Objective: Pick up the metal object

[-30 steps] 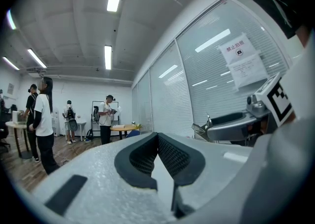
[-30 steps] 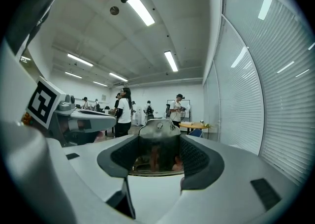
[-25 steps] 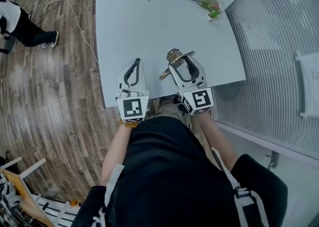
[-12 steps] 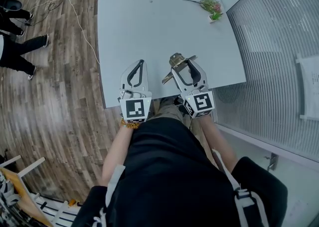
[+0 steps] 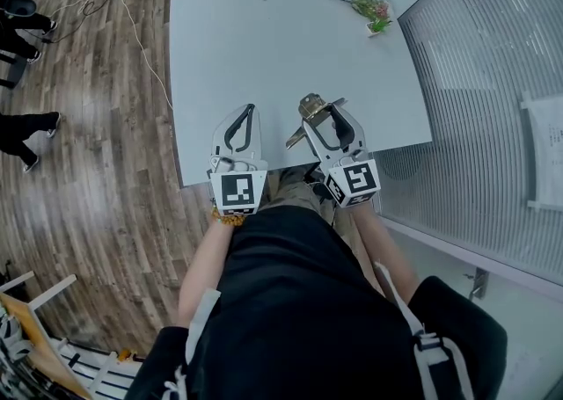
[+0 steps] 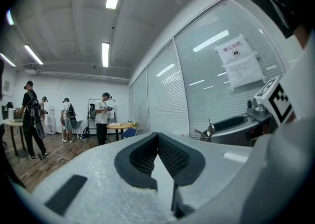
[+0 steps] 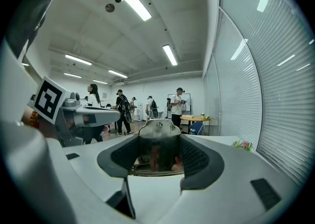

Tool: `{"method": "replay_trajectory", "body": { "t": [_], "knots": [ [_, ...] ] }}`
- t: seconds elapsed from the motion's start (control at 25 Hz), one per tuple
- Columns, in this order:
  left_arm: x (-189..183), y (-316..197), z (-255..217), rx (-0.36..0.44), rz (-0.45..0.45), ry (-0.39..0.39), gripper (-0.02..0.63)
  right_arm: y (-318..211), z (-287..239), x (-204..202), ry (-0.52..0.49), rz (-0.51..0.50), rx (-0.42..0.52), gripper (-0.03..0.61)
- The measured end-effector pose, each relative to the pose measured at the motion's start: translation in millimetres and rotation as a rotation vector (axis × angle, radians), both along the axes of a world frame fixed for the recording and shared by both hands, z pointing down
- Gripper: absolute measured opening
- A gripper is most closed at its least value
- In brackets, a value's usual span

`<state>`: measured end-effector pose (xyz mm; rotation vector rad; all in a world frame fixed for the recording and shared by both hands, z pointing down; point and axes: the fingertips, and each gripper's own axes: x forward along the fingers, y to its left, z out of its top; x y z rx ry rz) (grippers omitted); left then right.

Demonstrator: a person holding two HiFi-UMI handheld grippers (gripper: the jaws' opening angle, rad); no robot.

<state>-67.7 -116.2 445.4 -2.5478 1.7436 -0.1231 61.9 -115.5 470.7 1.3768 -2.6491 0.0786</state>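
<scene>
The metal object (image 5: 308,107) is a shiny, dull-gold piece with a thin handle sticking out to the left, near the front edge of the white table (image 5: 264,47). My right gripper (image 5: 318,108) is shut on it. In the right gripper view the metal object (image 7: 157,132) fills the gap between the two dark pads (image 7: 197,156). Whether it rests on the table or hangs just above it I cannot tell. My left gripper (image 5: 249,110) lies beside it on the left, shut with nothing in it. Its tips (image 6: 157,137) meet.
A small flower sprig (image 5: 369,10) lies at the table's far right corner. A ribbed glass partition (image 5: 493,82) runs along the table's right side. To the left are a wooden floor with cables (image 5: 132,20) and a person's legs (image 5: 26,126). Several people (image 7: 123,110) stand far off.
Both grippers stay where they were, the right one still shut on the metal object. The person on the floor at the left has walked on.
</scene>
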Motion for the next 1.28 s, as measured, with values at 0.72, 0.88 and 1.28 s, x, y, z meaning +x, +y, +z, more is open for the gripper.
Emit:
{"method": "replay_trajectory", "body": {
  "t": [0.72, 0.88, 1.28],
  "knots": [
    [0.2, 1.9, 0.9, -0.007, -0.005, 0.001, 0.005, 4.3, 7.1, 1.8, 0.029, -0.027, -0.009, 0.259],
    [0.8, 3.4, 0.0, -0.006, -0.005, -0.001, 0.005, 6.4, 7.5, 3.9, 0.032, -0.025, -0.01, 0.259],
    [4.9, 5.7, 2.2, -0.01, -0.003, -0.005, 0.005, 7.3, 13.1, 10.2, 0.039, -0.013, -0.028, 0.259]
  ]
}}
